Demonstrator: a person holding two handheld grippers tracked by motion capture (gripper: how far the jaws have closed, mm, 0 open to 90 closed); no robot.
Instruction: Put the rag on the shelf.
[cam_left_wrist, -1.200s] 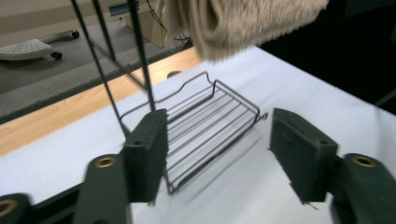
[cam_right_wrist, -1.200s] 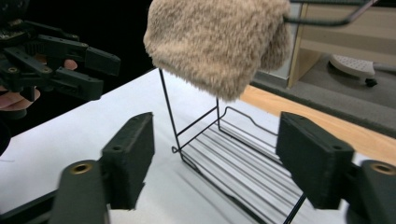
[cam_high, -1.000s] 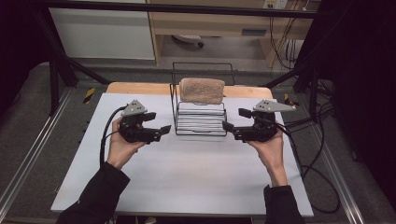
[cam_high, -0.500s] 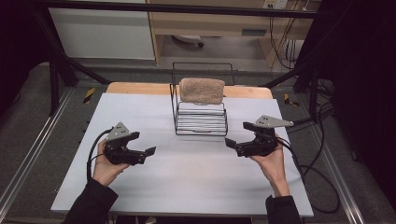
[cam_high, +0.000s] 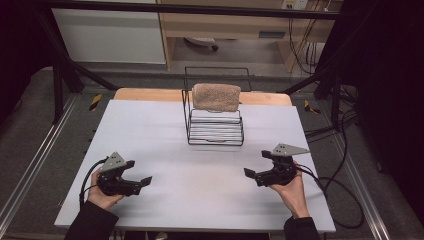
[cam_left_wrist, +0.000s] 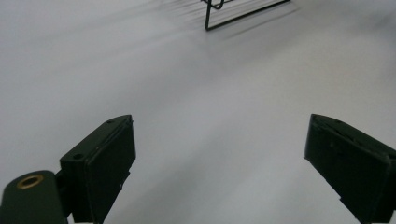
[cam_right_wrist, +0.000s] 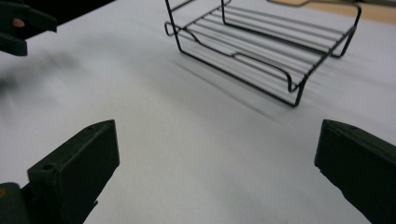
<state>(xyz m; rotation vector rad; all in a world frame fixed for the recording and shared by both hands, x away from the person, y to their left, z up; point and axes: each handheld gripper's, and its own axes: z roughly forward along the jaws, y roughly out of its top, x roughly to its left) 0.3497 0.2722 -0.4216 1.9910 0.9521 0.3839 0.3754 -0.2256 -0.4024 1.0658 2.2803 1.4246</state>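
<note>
A black wire rack (cam_high: 215, 132) stands at the middle back of the white table (cam_high: 150, 130), with a tan, rough-textured cloth (cam_high: 216, 96) draped over its top rail. My left gripper (cam_high: 146, 180) is low over the front left of the table, pointing right. Its jaws have just been opening, and in the left gripper view (cam_left_wrist: 219, 158) they stand wide with only bare table between them. My right gripper (cam_high: 249, 173) is at the front right, pointing left. Its jaws have also just opened and stand wide (cam_right_wrist: 217, 163) with nothing between them. The rack (cam_right_wrist: 261, 51) lies ahead of it.
A strip of wooden tabletop (cam_high: 145, 94) shows behind the white sheet. Cables (cam_high: 340, 185) trail off the right edge, and metal rails run along both sides on the floor. In the right gripper view, my left gripper (cam_right_wrist: 18, 25) shows at the top left.
Both hands have come down and back from beside the rack toward the front of the table, the left one also further left. Both pairs of jaws stand a little wider.
</note>
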